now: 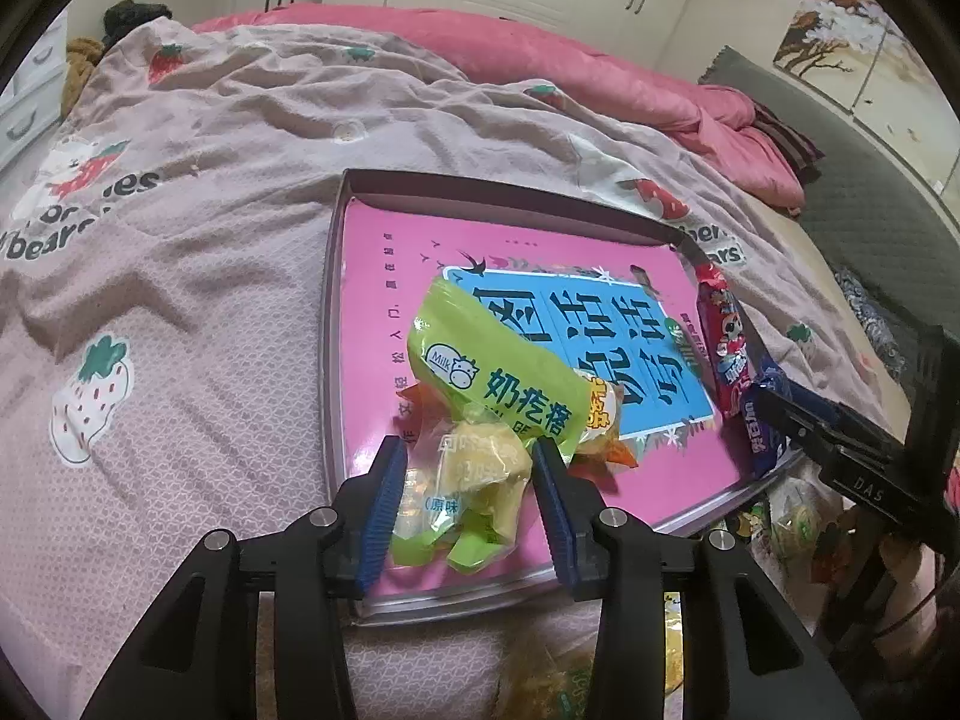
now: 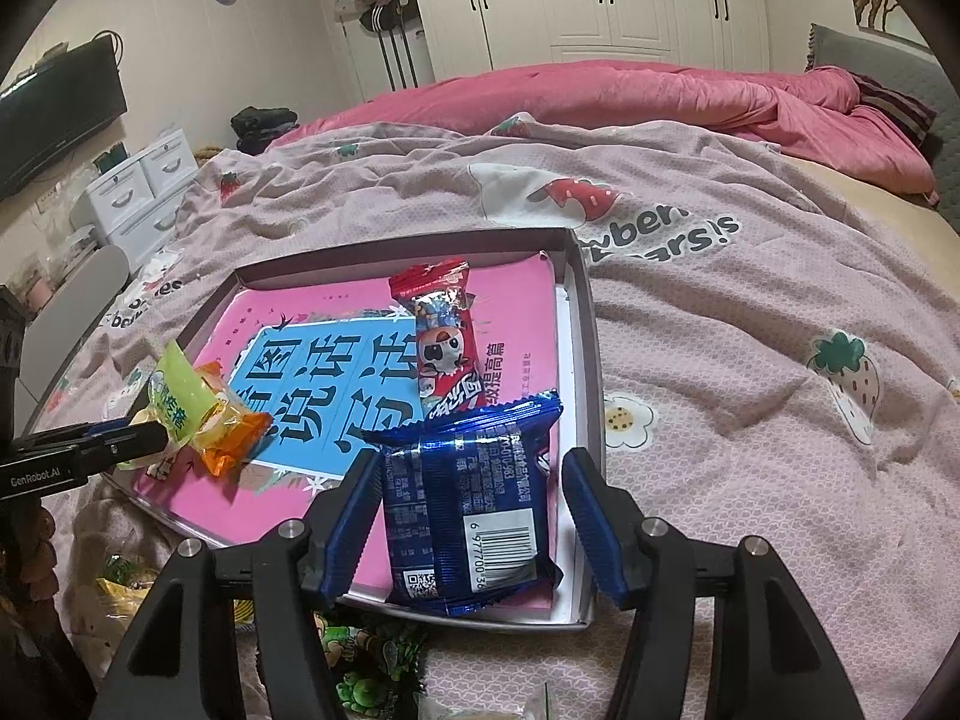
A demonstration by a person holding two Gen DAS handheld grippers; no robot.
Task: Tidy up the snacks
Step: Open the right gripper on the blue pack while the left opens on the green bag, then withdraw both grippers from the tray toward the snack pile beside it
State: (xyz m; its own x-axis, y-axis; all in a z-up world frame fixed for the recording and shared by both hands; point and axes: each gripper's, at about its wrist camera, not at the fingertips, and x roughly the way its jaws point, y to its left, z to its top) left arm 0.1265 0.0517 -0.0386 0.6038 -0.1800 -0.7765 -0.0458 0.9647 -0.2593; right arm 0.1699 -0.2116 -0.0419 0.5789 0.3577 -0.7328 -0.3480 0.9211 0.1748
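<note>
Pink-lined shallow box (image 2: 591, 312) on the bed collects the snacks. Your left gripper (image 1: 465, 480) is clamped on the green milk-snack bag (image 1: 492, 384) over the box's near-left corner, beside an orange packet (image 2: 231, 444). Your right gripper (image 2: 465, 516) stands apart, straddling the blue wrapper (image 2: 468, 498) lying at the right edge; contact unclear. Red packet (image 2: 444, 336) lies beyond it.

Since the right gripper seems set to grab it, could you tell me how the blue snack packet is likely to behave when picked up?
The blue snack packet is crinkled foil with creases, so it will probably flex and crumple between the fingers rather than stay stiff. Its glossy surface suggests that it may slip. It looks flat and thin, so it is likely light, and if pushed it would slide across the smooth pink book rather than roll.
</note>
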